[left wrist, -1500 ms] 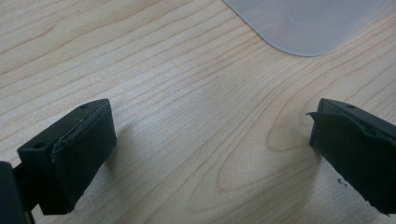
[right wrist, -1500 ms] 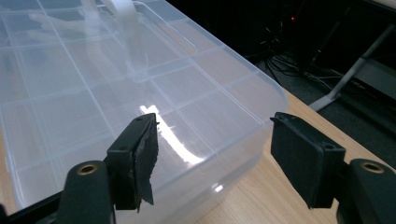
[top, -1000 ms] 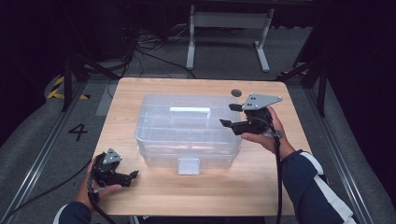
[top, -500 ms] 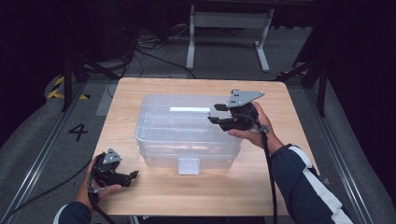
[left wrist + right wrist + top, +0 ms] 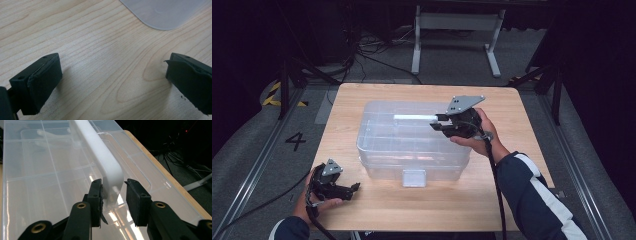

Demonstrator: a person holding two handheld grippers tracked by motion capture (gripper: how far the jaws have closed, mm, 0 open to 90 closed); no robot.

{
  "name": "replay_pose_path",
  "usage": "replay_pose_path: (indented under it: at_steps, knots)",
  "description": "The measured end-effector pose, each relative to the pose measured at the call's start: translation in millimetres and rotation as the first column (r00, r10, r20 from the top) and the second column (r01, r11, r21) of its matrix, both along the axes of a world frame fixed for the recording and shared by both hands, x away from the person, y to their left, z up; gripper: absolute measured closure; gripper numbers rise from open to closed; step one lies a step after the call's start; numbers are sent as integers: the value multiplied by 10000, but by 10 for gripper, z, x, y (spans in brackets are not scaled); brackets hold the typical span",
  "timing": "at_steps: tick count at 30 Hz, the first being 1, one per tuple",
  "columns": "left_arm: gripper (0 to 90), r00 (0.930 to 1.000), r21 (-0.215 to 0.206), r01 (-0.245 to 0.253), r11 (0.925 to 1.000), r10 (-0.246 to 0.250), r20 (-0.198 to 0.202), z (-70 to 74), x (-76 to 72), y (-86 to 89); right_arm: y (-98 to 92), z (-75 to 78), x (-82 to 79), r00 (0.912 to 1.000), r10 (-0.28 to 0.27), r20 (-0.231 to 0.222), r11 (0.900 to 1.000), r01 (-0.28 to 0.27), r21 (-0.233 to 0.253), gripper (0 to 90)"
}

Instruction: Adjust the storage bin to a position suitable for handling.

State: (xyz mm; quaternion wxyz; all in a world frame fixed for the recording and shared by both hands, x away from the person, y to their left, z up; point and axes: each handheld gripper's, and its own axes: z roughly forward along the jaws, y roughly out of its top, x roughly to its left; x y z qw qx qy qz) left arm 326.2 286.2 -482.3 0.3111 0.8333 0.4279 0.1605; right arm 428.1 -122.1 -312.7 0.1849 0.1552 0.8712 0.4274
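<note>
A clear plastic storage box with a white carry handle on its lid stands mid-table. My right gripper hovers over the lid at the handle's right end. In the right gripper view its jaws straddle the handle's end: one pad touches it and the other stands a sliver off, so it is open. My left gripper rests on the table at the front left, apart from the box. It is wide open over bare wood, with a corner of the box ahead.
The box has a white latch on its front wall and divided compartments under the lid. The wooden table has bare room right of the box and along the front. A metal stand and cables lie beyond the far edge.
My right gripper moved left from beside the box's right end to over the lid, bringing its jaws around the handle's end. The left gripper stayed put.
</note>
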Motion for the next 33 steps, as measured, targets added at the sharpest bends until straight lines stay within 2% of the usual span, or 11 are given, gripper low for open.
replay_pose_path:
  at_steps: [3,6,15,21,23,24,25,30,33]
  knots:
    - [9,10000,-2,0,10000,0,0,0,0,0,15,18,-12,10000,9,27,10000,-9,-33,711]
    - [9,10000,-16,-6,10000,6,-11,-1,-1,-1,21,52,-24,9999,111,9,9998,-111,148,750]
    - [12,10000,-34,29,10000,-29,14,1,0,2,40,86,-2,9998,209,-67,9997,-208,116,757]
    - [139,9998,-147,-167,9998,168,69,33,-12,18,37,130,32,9999,56,-135,9998,-53,216,756]
    - [196,9999,39,-171,9998,170,9,64,-12,27,41,145,46,9998,33,-195,9998,-29,211,755]
    - [221,9998,200,-159,9997,156,143,81,-13,33,42,152,52,9998,8,-206,9998,-4,206,755]
    - [254,9994,165,-234,9996,229,277,104,-23,33,43,161,58,9997,0,-234,9998,4,187,755]
    - [345,9939,-214,-248,9995,270,1068,290,-71,65,47,207,105,9991,-11,-418,9999,16,131,751]
    - [396,9900,-401,-292,9988,344,1366,380,-85,79,47,222,122,9989,-22,-462,9999,28,131,750]
